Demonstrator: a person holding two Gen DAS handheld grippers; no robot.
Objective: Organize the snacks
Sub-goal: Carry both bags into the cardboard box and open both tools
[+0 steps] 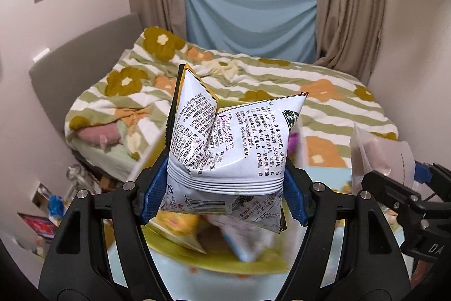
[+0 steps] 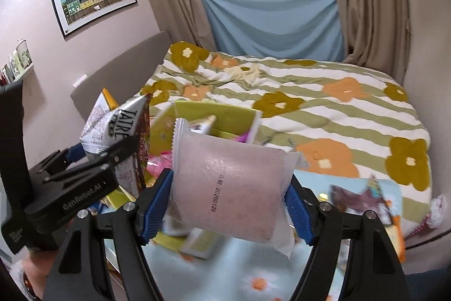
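Left wrist view shows the left gripper [image 1: 225, 188] clamped on a white crisp packet [image 1: 228, 143], its blue fingers [image 1: 153, 188] pressed into both sides so the foil crumples and puffs upward between them. Right wrist view shows the right gripper [image 2: 229, 205] closed likewise on a pink snack in a clear wrapper [image 2: 228, 182], held across the gap between its fingers [image 2: 156, 205]. Both items are lifted clear of the surface, so the step in hand looks like carrying two snacks at once toward a yellow-green tray [image 2: 222, 110], which lies just beyond and below the right fingers and already holds several blurred packets [image 2: 160, 160]; in the left view a yellow-green surface sits directly beneath the fingers. The next move probably calls for lowering each packet over a free spot in the tray and loosening the grip gently, since the puffed packet could spring or slide out. More snacks [image 2: 358, 196] lie to the right of the right fingers on a light blue flowered cloth [image 2: 253, 272]. Readable writing: dense Chinese print and a barcode on the white packet, large letters resembling "TATRE" on its side, the date "20260129" on the clear wrapper, and "GenRobot.AI" on the left gripper's body.
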